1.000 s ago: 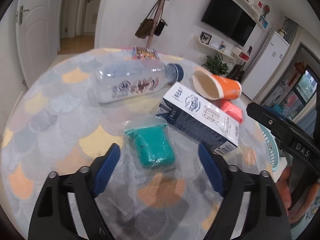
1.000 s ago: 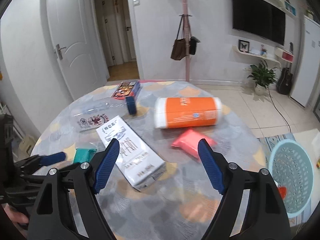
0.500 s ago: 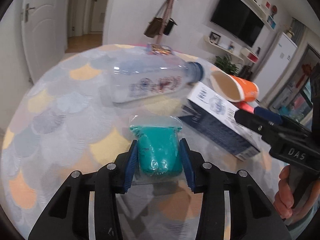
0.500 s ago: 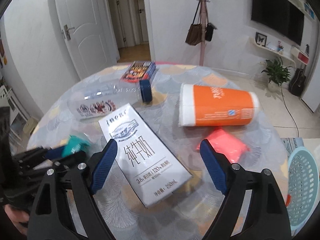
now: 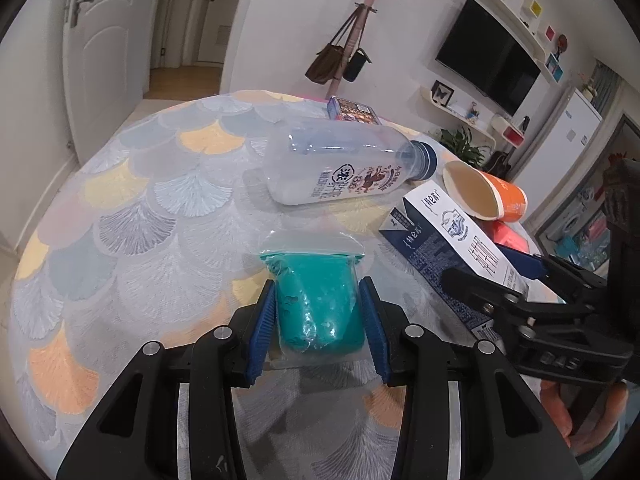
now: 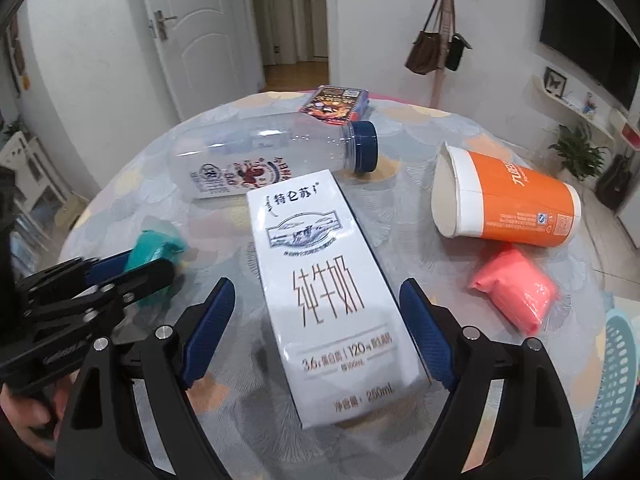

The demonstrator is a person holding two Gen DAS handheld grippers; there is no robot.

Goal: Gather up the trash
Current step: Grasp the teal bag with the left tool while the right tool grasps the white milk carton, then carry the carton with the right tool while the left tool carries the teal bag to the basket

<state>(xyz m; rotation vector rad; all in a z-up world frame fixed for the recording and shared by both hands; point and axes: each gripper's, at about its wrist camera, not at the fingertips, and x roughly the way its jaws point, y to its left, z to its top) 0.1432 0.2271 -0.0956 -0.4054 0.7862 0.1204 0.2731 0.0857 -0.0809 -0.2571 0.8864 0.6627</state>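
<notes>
On the round table (image 5: 120, 208), my left gripper (image 5: 317, 285) is shut on a teal bag (image 5: 320, 320) wrapped in clear plastic, with both blue pads pressing its sides. The right wrist view shows that grip too, at the left gripper (image 6: 152, 264) on the far left. A white milk carton (image 6: 320, 264) lies flat between the jaws of my right gripper (image 6: 316, 285). Those jaws are closing, and a gap remains on each side of the carton. In the left wrist view, the right gripper (image 5: 488, 268) hangs over the carton (image 5: 452, 232).
A clear plastic bottle (image 6: 260, 160) with a blue cap lies beyond the carton. An orange paper cup (image 6: 512, 212) lies on its side at the right, with a pink bag (image 6: 512, 288) below it. A small printed box (image 6: 336, 104) sits at the far edge. A light-blue basket (image 6: 616, 380) stands off the table, right.
My left gripper closed on the teal bag and has kept hold of it. My right gripper came forward and down, and its jaws now straddle the milk carton.
</notes>
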